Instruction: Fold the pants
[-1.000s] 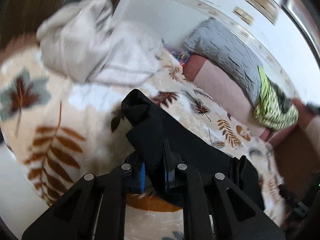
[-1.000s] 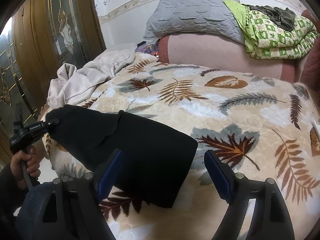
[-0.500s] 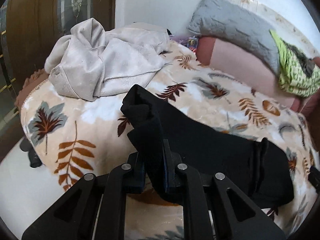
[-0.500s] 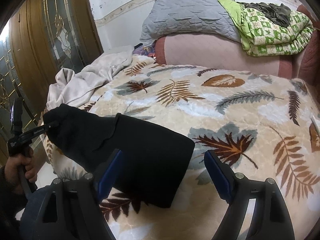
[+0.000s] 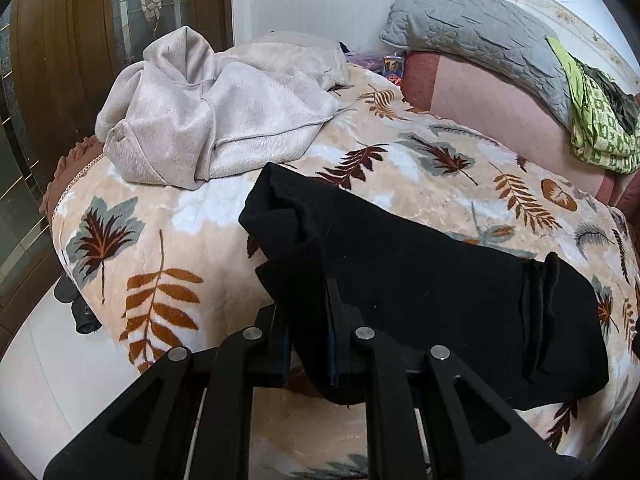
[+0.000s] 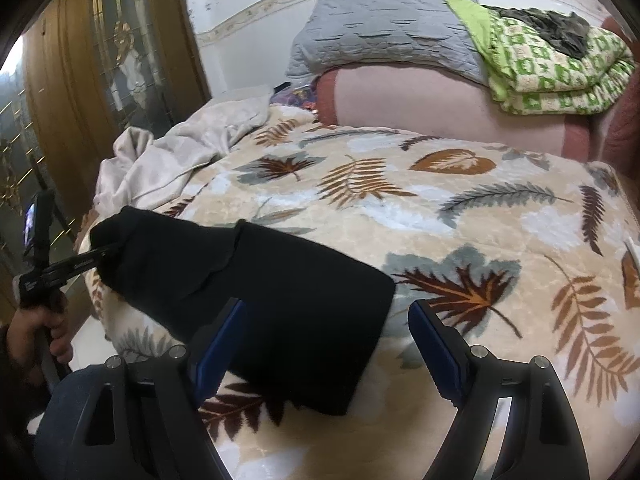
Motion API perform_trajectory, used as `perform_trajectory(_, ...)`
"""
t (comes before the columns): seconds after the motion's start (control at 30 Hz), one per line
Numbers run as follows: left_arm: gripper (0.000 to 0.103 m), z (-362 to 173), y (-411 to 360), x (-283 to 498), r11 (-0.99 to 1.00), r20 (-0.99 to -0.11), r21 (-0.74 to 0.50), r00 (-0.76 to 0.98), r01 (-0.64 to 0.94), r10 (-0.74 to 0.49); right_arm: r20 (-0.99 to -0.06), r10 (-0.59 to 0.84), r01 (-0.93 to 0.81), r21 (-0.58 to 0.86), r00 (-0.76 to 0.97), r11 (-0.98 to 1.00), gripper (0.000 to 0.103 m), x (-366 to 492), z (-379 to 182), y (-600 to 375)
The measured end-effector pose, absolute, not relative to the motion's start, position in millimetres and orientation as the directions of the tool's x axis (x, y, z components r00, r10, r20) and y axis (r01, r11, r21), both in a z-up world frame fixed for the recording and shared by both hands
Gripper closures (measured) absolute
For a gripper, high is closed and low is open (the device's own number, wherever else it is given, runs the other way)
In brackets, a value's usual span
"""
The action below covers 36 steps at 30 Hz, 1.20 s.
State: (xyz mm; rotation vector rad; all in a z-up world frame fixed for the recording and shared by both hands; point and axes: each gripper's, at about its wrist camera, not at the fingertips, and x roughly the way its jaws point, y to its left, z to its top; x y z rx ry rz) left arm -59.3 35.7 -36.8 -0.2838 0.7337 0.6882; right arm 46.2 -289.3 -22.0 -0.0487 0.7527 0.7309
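Note:
The black pants (image 5: 420, 280) lie folded in a long band on the leaf-print blanket (image 5: 160, 240). My left gripper (image 5: 308, 340) is shut on the pants' left end, which bunches up above the fingers. In the right wrist view the pants (image 6: 280, 300) lie across the lower left, and the left gripper (image 6: 80, 262) holds their far end. My right gripper (image 6: 324, 344) is open and empty, hovering over the pants' near right end and the blanket (image 6: 480, 220).
A beige hoodie (image 5: 208, 112) lies crumpled at the bed's far left corner. A grey pillow (image 5: 480, 36) and a green checked blanket (image 6: 552, 68) rest on the pink headboard cushion (image 6: 420, 100). A wooden glass door (image 6: 100, 80) stands at the left.
The left gripper has swung and steadied while keeping hold of the pants' end, so its view now faces the bed squarely. The right gripper has stayed open and barely moved.

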Motion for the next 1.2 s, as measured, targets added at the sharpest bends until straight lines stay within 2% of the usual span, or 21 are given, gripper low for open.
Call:
perform_trajectory(0.3,0.092,-39.1,37.1,-59.7,0.746,-0.702,0.002,0.53,-0.666,0.475,-0.655,0.596,-0.655,0.197,0.466,0.729,0.019,40.7,-25.8,-279.4)
perform_trajectory(0.63,0.092,-32.3,32.1,-56.2,0.756,-0.693,0.018,0.537,-0.654,0.481,-0.637,0.557,-0.592,0.19,0.533,0.783,0.019,47.6,-20.3,-293.1)
perform_trajectory(0.77,0.092,-15.0,17.9,-52.3,0.792,-0.66,0.008,0.591,-0.611,0.463,-0.617,0.543,-0.539,0.217,0.57,0.814,0.019,53.8,-16.4,-306.6)
perform_trajectory(0.87,0.092,2.5,-7.0,-51.7,0.853,-0.59,0.001,0.688,-0.521,0.421,-0.609,0.534,-0.497,0.249,0.587,0.831,0.019,58.3,-15.0,-318.2)
perform_trajectory(0.97,0.092,11.3,-41.4,-46.1,0.914,-0.527,0.063,0.764,-0.402,0.372,-0.605,0.522,-0.465,0.266,0.602,0.844,0.019,61.1,-14.1,-326.7)
perform_trajectory(1.07,0.092,11.7,-70.5,-32.4,0.961,-0.543,0.104,0.795,-0.256,0.27,-0.605,0.512,-0.439,0.279,0.61,0.854,0.019,63.8,-14.1,-332.5)
perform_trajectory(1.2,0.092,11.5,-99.8,-9.4,0.99,-0.606,0.118,0.784,-0.082,0.137,-0.617,0.482,-0.373,0.308,0.622,0.875,0.019,72.1,-17.2,-345.1)
